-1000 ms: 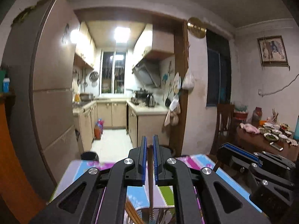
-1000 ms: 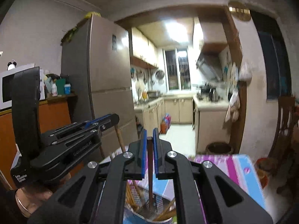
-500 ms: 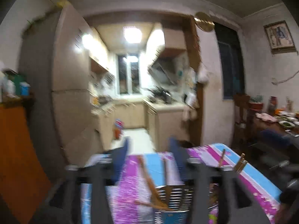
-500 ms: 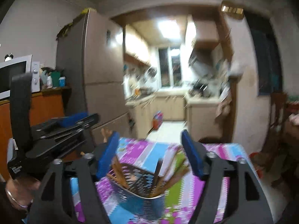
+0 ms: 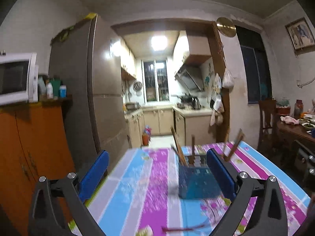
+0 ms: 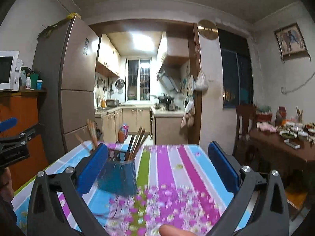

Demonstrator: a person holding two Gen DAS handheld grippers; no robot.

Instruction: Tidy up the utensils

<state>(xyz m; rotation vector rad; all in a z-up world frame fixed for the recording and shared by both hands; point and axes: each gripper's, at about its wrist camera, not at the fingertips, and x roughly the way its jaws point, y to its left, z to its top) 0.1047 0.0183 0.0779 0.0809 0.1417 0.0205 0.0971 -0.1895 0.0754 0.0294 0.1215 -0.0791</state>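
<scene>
Both grippers are spread wide and holding nothing: left gripper (image 5: 157,169) and right gripper (image 6: 157,163) hover over the striped table (image 6: 177,169), blue pads well apart. The holder (image 5: 196,181) (a dark mesh cup, blurry in both views) stands on the cloth with several chopsticks (image 5: 178,147) leaning out of it at different angles. From the left view it sits just inside the right-hand pad; from the right view it's by the left-hand pad.

My read: this is the gap between picks, with nothing in hand. One thin reddish stick (image 5: 183,228) looks to be lying flat on the cloth near the bottom of the left view (too smeared to say what it is), so the next move probably means going low over it, closing on it, then tipping it upright into the holder.

In the way: mostly the sticks already fanned out of the cup, which could get knocked. Fridge (image 6: 78,82), microwave (image 5: 15,78) and the side table with dishes (image 6: 291,137) are well apart from all this.
</scene>
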